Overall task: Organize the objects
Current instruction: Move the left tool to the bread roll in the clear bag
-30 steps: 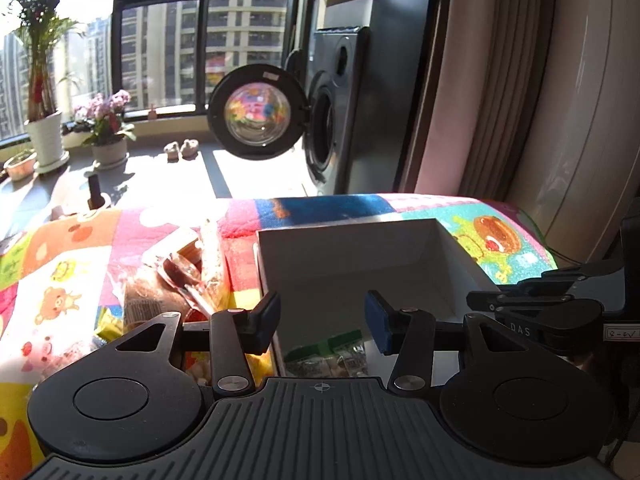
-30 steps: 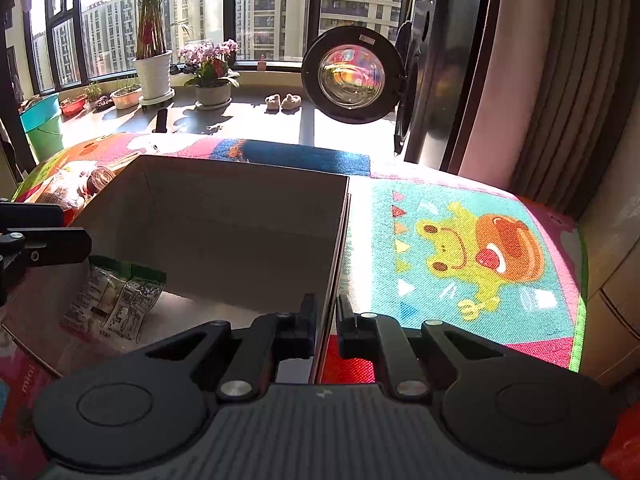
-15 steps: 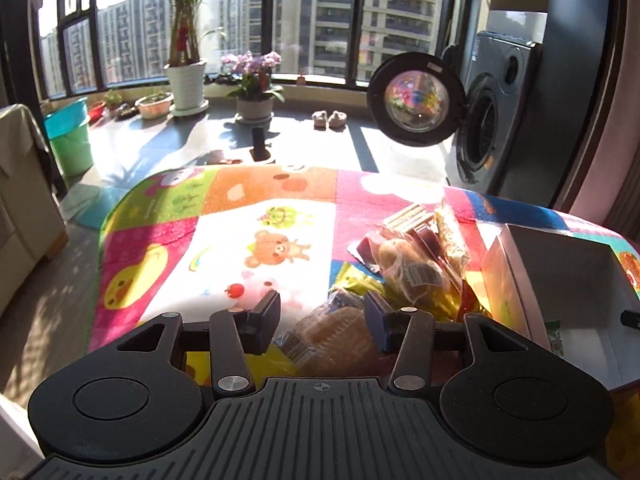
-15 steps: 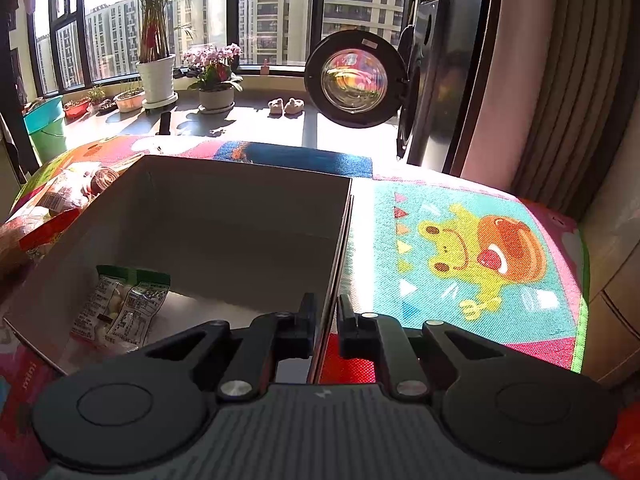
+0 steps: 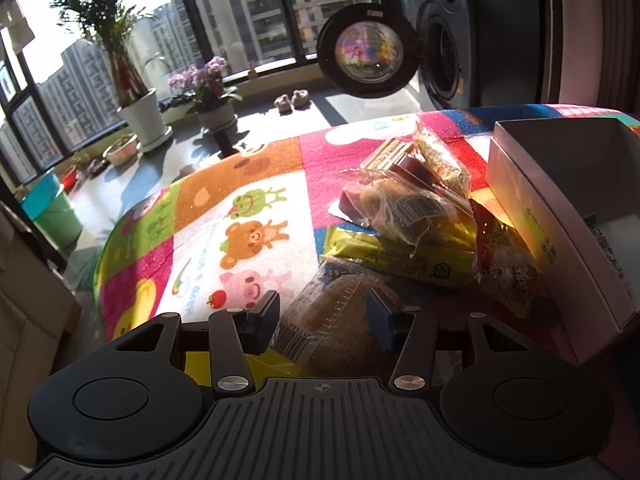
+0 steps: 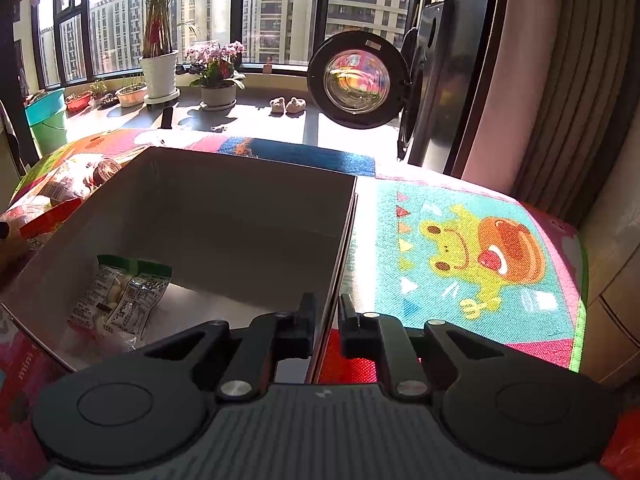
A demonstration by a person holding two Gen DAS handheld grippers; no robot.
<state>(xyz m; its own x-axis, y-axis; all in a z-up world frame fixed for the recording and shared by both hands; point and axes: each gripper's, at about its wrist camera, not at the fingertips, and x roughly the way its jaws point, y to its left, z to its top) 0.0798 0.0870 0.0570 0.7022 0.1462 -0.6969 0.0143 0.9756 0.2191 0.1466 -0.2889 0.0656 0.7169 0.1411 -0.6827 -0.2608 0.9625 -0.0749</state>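
Right gripper (image 6: pixel 323 326) has its jaws clamped on the wall of the box (image 6: pixel 248 200), probably to keep it steady. Left gripper (image 5: pixel 322 320), jaws just opening and apart, straddles a bread packet (image 5: pixel 332 312) in the snack pile beside the box; one green packet (image 6: pixel 120 292) is already inside.

The left gripper (image 5: pixel 322 316) has swung from over the box (image 5: pixel 560 216) to the snack pile; its jaws have just been opening around the bread packet (image 5: pixel 332 320).
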